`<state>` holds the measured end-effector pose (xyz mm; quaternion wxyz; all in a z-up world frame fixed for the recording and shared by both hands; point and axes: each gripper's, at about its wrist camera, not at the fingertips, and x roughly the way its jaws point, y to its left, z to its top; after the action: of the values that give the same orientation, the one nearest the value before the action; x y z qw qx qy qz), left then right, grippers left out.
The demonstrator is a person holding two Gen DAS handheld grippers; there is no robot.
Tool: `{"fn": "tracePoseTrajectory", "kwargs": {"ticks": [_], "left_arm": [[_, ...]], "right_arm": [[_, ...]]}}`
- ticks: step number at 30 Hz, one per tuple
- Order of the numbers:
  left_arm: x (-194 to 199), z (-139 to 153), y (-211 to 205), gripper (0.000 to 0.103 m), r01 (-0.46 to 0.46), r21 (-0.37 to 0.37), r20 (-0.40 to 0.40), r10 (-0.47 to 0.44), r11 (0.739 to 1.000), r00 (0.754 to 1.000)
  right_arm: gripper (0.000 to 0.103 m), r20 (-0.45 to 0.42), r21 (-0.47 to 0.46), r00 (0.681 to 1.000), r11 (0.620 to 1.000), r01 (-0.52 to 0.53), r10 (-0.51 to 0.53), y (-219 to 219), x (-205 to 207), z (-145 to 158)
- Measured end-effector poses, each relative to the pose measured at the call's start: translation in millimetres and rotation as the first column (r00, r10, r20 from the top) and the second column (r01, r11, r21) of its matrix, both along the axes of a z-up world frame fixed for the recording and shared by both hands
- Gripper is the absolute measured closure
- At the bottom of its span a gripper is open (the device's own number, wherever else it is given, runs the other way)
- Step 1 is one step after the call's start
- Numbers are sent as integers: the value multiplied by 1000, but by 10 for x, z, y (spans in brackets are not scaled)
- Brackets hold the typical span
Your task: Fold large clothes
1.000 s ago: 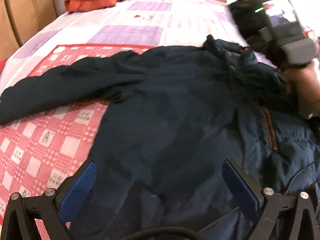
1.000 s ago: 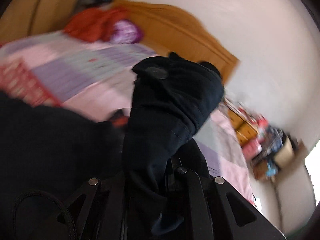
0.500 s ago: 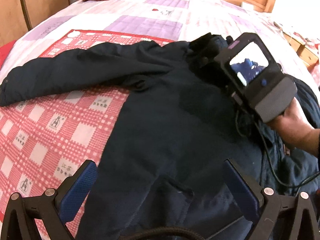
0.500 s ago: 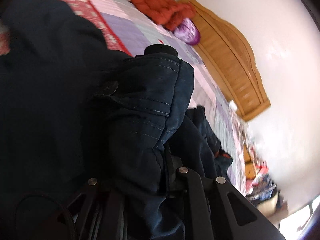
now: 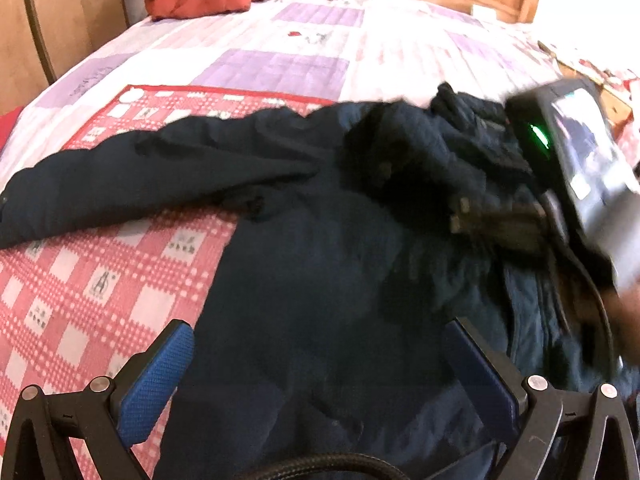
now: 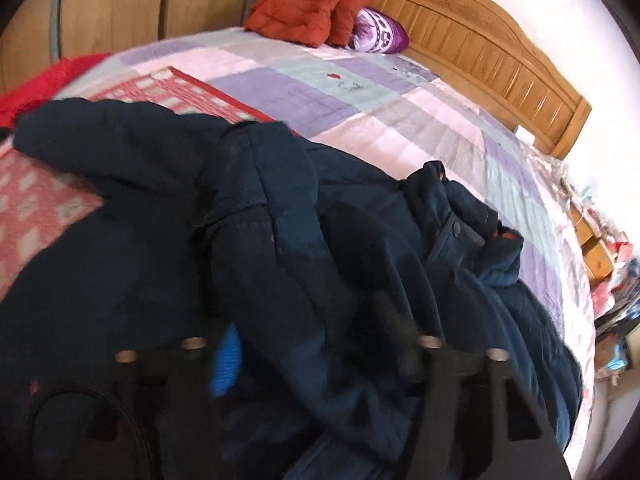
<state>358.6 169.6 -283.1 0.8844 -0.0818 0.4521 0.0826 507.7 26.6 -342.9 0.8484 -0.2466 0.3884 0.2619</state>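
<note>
A dark navy jacket (image 5: 320, 260) lies spread on a red checked mat (image 5: 80, 280) on the bed. Its one sleeve (image 5: 120, 184) stretches out to the left. The other sleeve (image 6: 260, 240) lies folded across the jacket's chest. My right gripper (image 6: 312, 344) is over it with its jaws opening; the sleeve runs loosely between them and the blue pad (image 6: 228, 360) stands clear of the cloth. A hand holds that gripper at the right of the left wrist view. My left gripper (image 5: 320, 332) hovers open above the jacket's lower body, with nothing gripped.
An orange-red jacket (image 6: 304, 16) and a purple pillow (image 6: 380, 32) sit at the head of the bed by the wooden headboard (image 6: 480, 40). A wooden wardrobe (image 6: 120, 8) stands to the left. Cluttered shelves (image 6: 612, 272) are beyond the bed's right edge.
The right gripper was shut on the sleeve and carried it over the jacket's chest; now its jaws have spread and the sleeve rests on the jacket. The left gripper stayed open.
</note>
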Motion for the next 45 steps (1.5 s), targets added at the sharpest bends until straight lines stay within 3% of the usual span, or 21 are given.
{"fn": "tracePoseTrajectory", "kwargs": {"ticks": [1,4,8,13,17,21,23,25,26,28,29,30,31,33,35,38,45], "left_arm": [[15,6,7,1,-6,-2,2,6,1000,1000],[80,21,24,1,-27,-5,-2,27,1000,1000],[140,47,-19,1,-21,3,0,21,1000,1000],[338,0,-149,1,16,8,-5,-16,1000,1000],[728,-119,-223,1,35,-40,-7,-35,999,999],[1260,-260,-317,1,44,-53,5,-44,998,999],[1524,-360,-367,1,52,-41,-5,-52,998,999],[1778,-531,-391,1,52,-22,-36,-53,998,998],[1939,-699,-371,1,41,-7,-91,-42,999,995],[2146,-1016,-267,0,17,-28,-187,-22,999,982],[2204,-1153,-189,0,6,-84,-213,-24,996,977],[2227,-1207,-157,0,6,-92,-211,-25,996,977],[2239,-1204,-184,0,21,-67,-199,-34,998,979],[2268,-1185,-300,0,57,1,-183,-56,998,982],[2327,-1227,-316,0,51,-3,-191,-50,999,980],[2415,-1259,-309,0,29,-15,-202,-31,999,979],[2489,-1237,-362,0,84,16,-203,-79,996,976]], "right_arm": [[10,-9,16,1000,1000,-12,13,8,-45,13],[10,-36,98,998,994,-39,42,66,-196,127],[10,-21,224,999,974,39,-35,-161,-230,410],[10,13,174,978,964,201,-206,-787,-34,501],[10,-3,140,917,908,395,-399,-1581,258,398],[10,-23,157,823,811,564,-568,-2237,576,307],[10,-29,135,812,802,582,-583,-2428,685,275],[11,-55,69,796,793,605,-602,-2579,810,77],[11,-81,43,785,785,618,-614,-2703,871,-68],[9,-107,67,737,734,675,-668,-3018,928,-205],[7,-122,87,713,709,700,-690,-3120,951,-238],[6,-152,107,690,683,723,-707,-3257,977,-272],[5,-168,115,688,679,725,-706,-3316,985,-308],[5,-116,78,726,722,687,-678,-3279,995,-318],[5,-67,44,747,746,665,-662,-3202,1001,-300],[5,-56,48,752,751,659,-656,-3203,1000,-295],[5,-68,54,755,753,655,-652,-3280,1000,-292]]}}
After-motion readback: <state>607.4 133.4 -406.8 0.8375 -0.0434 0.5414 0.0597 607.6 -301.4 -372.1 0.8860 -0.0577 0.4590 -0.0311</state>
